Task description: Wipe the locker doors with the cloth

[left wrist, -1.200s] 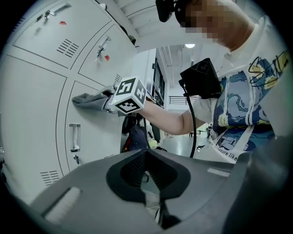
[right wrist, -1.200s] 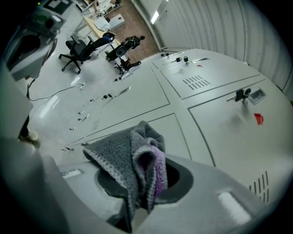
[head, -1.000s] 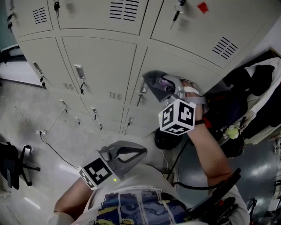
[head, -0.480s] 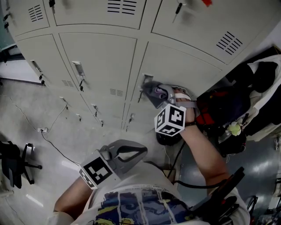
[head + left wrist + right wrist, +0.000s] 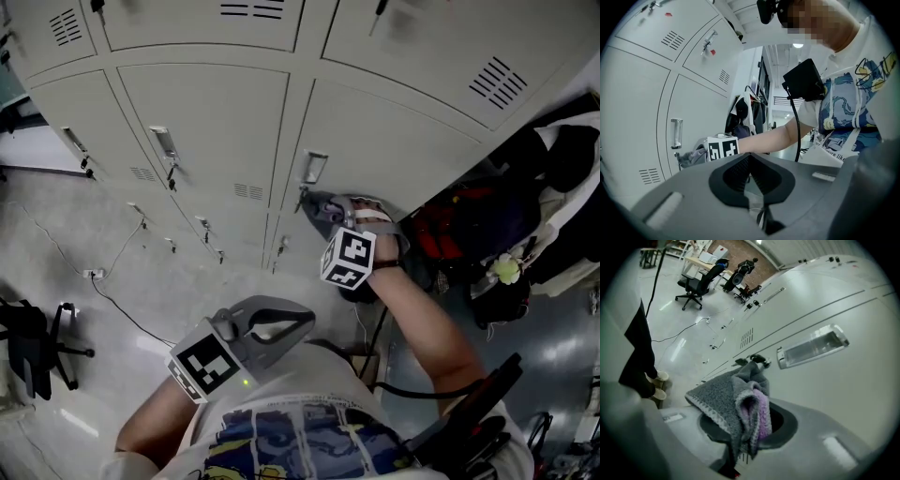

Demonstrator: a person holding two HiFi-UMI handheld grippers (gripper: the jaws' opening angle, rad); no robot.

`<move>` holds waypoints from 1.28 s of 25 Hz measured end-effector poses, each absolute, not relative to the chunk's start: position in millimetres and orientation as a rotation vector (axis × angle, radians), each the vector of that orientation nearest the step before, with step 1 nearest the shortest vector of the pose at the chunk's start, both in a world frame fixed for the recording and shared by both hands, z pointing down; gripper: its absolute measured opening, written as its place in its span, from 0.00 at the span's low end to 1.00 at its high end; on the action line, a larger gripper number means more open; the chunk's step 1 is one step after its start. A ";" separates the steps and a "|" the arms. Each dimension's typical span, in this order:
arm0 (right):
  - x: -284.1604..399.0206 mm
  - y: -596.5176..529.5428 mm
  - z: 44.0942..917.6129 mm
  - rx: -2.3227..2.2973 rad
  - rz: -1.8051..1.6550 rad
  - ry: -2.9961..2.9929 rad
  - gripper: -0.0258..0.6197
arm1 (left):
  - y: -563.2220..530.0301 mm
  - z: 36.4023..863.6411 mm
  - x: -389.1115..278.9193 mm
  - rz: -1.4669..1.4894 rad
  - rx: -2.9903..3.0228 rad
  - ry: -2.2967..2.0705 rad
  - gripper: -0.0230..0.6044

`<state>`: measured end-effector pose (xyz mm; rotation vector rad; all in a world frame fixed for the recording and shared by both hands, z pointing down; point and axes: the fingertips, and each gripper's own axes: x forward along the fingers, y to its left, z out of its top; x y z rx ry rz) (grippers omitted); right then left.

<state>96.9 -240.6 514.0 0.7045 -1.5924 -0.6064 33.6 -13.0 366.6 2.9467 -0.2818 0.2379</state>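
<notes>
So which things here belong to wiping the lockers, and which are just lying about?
Job: cloth, right hand-held gripper clamping it, locker door in front of it.
Lying about: office chair, floor cable, bags and clothes beside the lockers; left hand-held gripper idle, holding nothing.

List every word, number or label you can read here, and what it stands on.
"ture like": cut-off print on the white fabric at the person's waist.
Black-and-white marker cubes: square patterns only, no letters.
Clear label holder on the grey metal locker door: nothing legible.

Grey-and-purple cloth [image 5: 740,401], beige locker doors [image 5: 375,141], black-and-white marker cube [image 5: 349,259].
</notes>
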 end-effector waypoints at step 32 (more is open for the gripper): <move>61.0 -216.2 225.6 0.982 -0.947 -1.757 0.17 | -11.7 360.4 39.8 0.192 2.990 -0.202 0.04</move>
